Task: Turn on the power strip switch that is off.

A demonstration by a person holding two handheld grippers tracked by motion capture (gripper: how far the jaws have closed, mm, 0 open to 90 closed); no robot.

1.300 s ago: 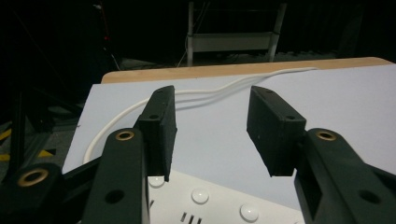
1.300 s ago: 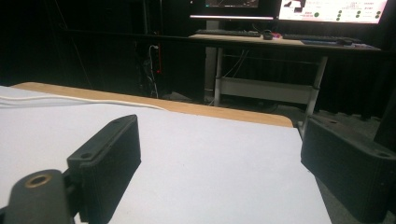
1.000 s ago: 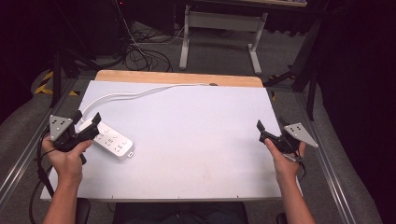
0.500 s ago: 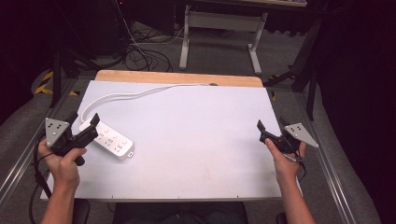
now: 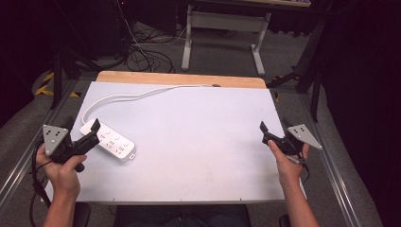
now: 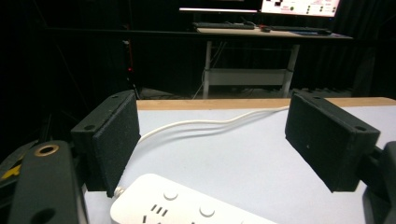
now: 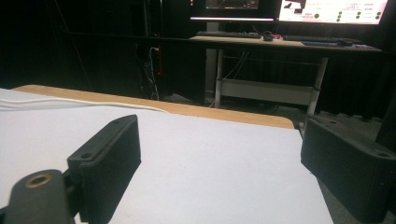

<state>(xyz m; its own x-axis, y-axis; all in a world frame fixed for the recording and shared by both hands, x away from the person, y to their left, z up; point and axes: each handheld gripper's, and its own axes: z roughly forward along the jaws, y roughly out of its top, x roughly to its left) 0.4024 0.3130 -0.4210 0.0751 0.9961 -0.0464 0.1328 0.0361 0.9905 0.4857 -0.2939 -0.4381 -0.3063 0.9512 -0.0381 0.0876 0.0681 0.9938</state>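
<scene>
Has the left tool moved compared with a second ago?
Yes. The left tool has drawn back toward the person and the table's left edge, judged against the white power strip, which hasn't shifted. Its jaws stand open.

Two handheld black grippers, bare forearms

Each gripper, left gripper (image 5: 84, 134) and right gripper (image 5: 274, 133), carries a grey three-cornered plate with small holes, blocky black jaws faced with rough pads (image 6: 116, 144), a brass-ringed hole, and a trailing black cable (image 5: 34, 189).

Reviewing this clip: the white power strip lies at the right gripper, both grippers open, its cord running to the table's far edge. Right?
Not quite. In the high view the white power strip lies at the left gripper, not the right gripper. Both are open, and the white cord does run to the far edge.
</scene>
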